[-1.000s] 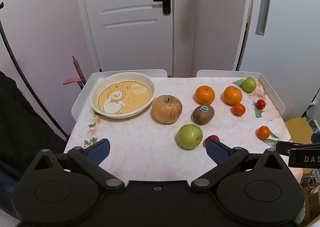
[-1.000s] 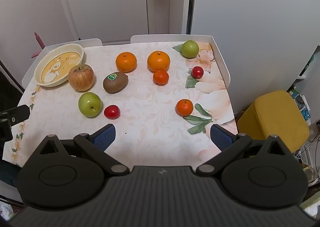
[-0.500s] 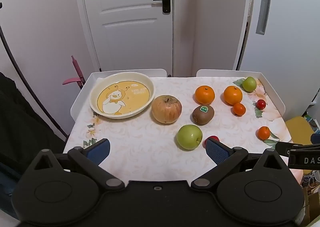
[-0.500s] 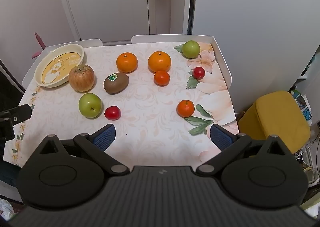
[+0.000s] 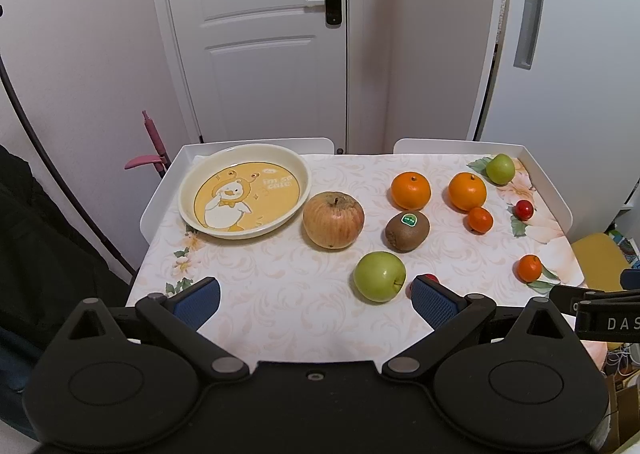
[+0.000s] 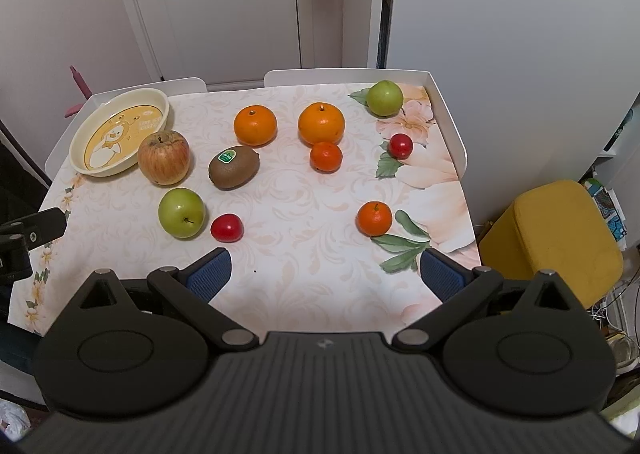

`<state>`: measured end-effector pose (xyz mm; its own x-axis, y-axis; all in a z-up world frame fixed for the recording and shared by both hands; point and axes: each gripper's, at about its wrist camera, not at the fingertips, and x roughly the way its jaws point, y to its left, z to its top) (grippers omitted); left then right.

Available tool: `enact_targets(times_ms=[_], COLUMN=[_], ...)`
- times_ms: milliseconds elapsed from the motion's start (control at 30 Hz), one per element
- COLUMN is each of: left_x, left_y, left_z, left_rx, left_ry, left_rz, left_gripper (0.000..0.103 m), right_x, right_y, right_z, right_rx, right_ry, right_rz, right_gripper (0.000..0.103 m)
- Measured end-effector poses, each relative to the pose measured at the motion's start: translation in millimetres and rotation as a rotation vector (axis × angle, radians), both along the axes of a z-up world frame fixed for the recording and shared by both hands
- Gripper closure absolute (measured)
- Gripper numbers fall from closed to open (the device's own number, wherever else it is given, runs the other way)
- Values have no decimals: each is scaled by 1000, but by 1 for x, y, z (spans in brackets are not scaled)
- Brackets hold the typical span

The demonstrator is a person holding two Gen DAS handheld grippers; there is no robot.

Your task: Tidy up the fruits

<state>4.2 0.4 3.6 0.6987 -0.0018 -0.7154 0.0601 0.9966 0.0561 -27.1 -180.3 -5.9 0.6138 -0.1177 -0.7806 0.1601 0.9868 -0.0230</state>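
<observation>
Fruit scattered on a flowered table (image 6: pixel 288 254), both hand-held grippers spread wide and holding nothing.

The left hand-held gripper (image 5: pixel 316 300) and right hand-held gripper (image 6: pixel 326 274) show ribbed blue pads over the near edge. A glossy cream plate (image 5: pixel 188 210) with a duck print sits far left, bare. Beside it rests a streaked red apple (image 5: pixel 333 219), then a fuzzy stickered kiwi (image 5: pixel 407 231), a smooth green apple (image 5: pixel 379 276) and two round oranges (image 6: pixel 255 125). A yellow stool (image 6: pixel 560 238) stands right of the table.
</observation>
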Motion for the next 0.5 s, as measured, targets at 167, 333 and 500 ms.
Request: enact_targets(times_ms=[167, 333, 500], left_x=[2, 5, 6], left_y=[2, 1, 1], left_z=[1, 0, -1], left_rx=[-3, -4, -4], left_ry=[1, 6, 8], left_rz=[1, 2, 1], left_gripper=[0, 0, 0], right_x=[0, 1, 3], right_y=[1, 3, 3], right_z=[0, 1, -1], right_rx=[0, 1, 3], right_ry=[1, 4, 5], right_rz=[1, 1, 1], right_gripper=[0, 0, 0])
